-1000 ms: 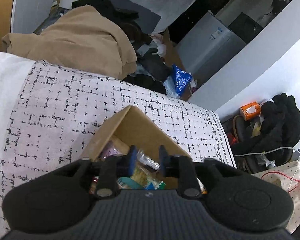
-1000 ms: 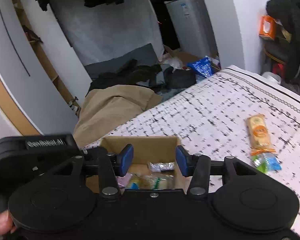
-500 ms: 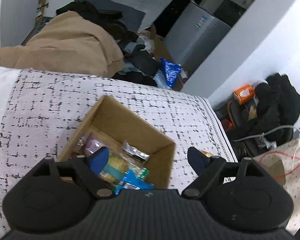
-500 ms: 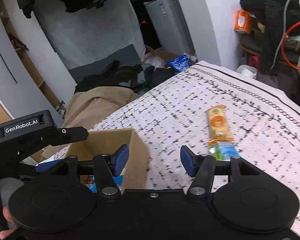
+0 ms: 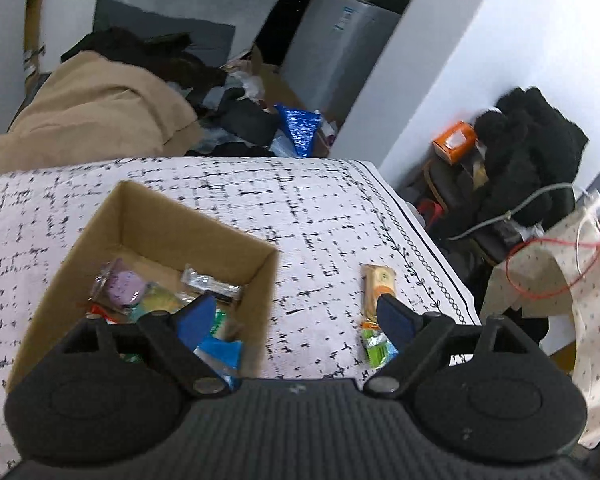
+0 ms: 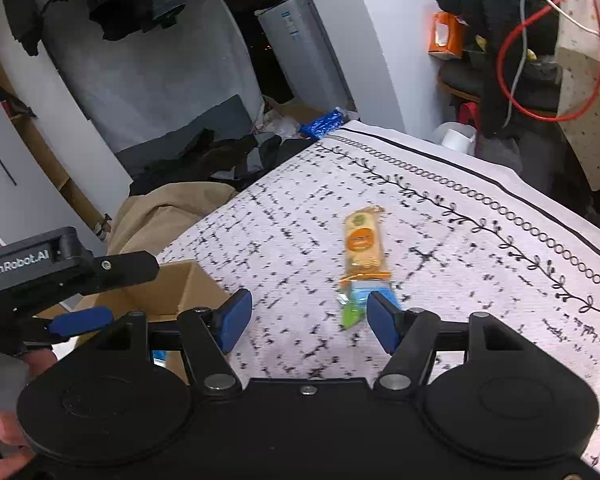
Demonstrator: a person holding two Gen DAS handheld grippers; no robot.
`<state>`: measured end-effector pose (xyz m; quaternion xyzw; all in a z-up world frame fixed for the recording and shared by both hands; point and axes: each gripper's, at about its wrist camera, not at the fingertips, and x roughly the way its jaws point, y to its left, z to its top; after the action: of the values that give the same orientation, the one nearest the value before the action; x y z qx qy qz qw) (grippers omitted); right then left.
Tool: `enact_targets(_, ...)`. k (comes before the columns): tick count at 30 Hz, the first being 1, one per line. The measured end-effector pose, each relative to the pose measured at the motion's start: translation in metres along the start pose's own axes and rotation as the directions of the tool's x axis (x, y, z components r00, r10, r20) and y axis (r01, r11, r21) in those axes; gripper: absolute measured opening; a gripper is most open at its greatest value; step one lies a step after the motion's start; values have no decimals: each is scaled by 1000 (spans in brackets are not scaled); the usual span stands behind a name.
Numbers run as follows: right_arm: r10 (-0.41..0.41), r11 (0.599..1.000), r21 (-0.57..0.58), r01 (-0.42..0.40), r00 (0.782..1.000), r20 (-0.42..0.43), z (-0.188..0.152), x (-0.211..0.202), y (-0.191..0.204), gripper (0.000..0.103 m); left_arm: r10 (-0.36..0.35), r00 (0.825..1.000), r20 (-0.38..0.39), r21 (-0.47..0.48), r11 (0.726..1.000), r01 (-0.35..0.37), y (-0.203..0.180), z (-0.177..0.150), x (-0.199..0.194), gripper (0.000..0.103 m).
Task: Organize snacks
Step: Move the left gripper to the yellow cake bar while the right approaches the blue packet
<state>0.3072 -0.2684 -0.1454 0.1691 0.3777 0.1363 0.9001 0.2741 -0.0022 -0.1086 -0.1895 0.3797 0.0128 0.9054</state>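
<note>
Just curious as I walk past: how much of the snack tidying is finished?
Mostly done: several wrapped snacks lie in the cardboard box. Nothing is in hand; the left gripper and right gripper are open. Left: an orange cracker packet and a small green-and-blue packet on the patterned cloth.

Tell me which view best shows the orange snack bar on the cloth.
Right wrist: the orange snack bar lies whole and unobstructed ahead of the open right gripper. In the left wrist view, a fingertip hides its near end.
</note>
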Motion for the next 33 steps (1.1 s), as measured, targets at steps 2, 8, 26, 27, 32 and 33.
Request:
enact_targets(2, -5, 1000, 3, 5, 1000, -1, -1, 1, -8, 64, -3, 1000, 4, 22, 1000, 3, -7, -2, 3, 91)
enact_targets(8, -10, 1000, 18, 10, 1000, 2, -3, 4, -37, 65, 3, 1000, 10, 59, 998, -4, -23, -8, 14, 93)
enact_targets(26, 39, 988, 150, -39, 999, -2, -10, 47, -92, 65, 67, 996, 56, 113, 991, -73, -56, -18, 55, 95)
enact_targets(27, 44, 987, 154, -42, 999, -7, -10, 51, -94, 64, 68, 996, 56, 113, 991, -74, -56, -18, 58, 95)
enact_targets(32, 83, 983, 164, -78, 996, -24, -10, 64, -97, 64, 67, 997, 34, 102, 992, -70, -61, -19, 76, 94)
enact_targets(33, 87, 983, 163, -81, 996, -28, -10, 67, -98, 64, 65, 997, 31, 105, 992, -68, -63, -19, 81, 94)
